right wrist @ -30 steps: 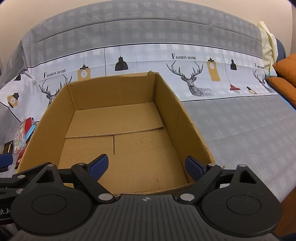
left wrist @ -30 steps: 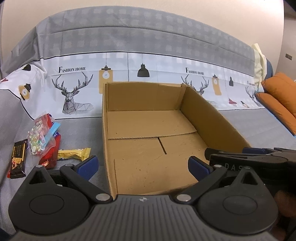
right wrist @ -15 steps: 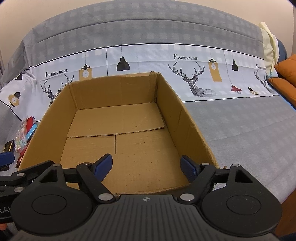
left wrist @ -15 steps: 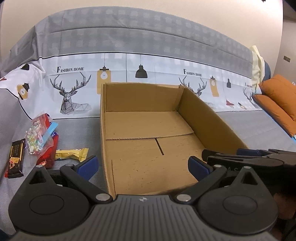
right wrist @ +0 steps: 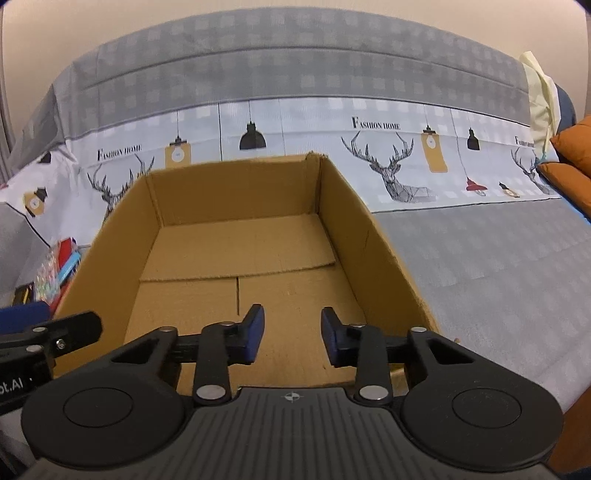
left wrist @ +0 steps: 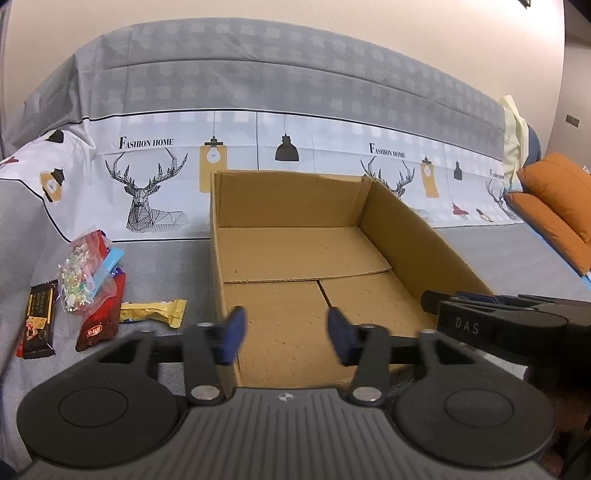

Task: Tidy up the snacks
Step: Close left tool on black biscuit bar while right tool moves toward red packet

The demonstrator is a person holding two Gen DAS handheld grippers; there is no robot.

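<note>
Grey sofa cover with a white printed band of deer heads, lamps and "Fashion Home" lettering fills the background, beige wall above it. Orange cushions sit at the far right end.

Open cardboard box sits on the seat, flaps-down floor bare, nothing inside it. Both grippers hang over its near edge, pointing down into it.

Snacks lie in a small cluster on the seat left of the box, none in it:
- dark chocolate bar, furthest left
- clear bag of coloured candies with a light blue strip, lying on top of a red packet
- yellow wrapper, nearest the box wall, just beside it but apart
From the right wrist view only a sliver of the candy bag and red packet shows past the box's left wall.

Left gripper: jaws partly open and closing, blue pads over the box floor, nothing between them, touching nothing.

Right gripper: jaws partly open and closing, a narrow gap between the 2 blue pads, nothing between them, box floor behind. It also shows at the right edge of the left view as a black body marked "DAS", level with the box's right wall.

Both grippers are well apart from the snacks.
</note>
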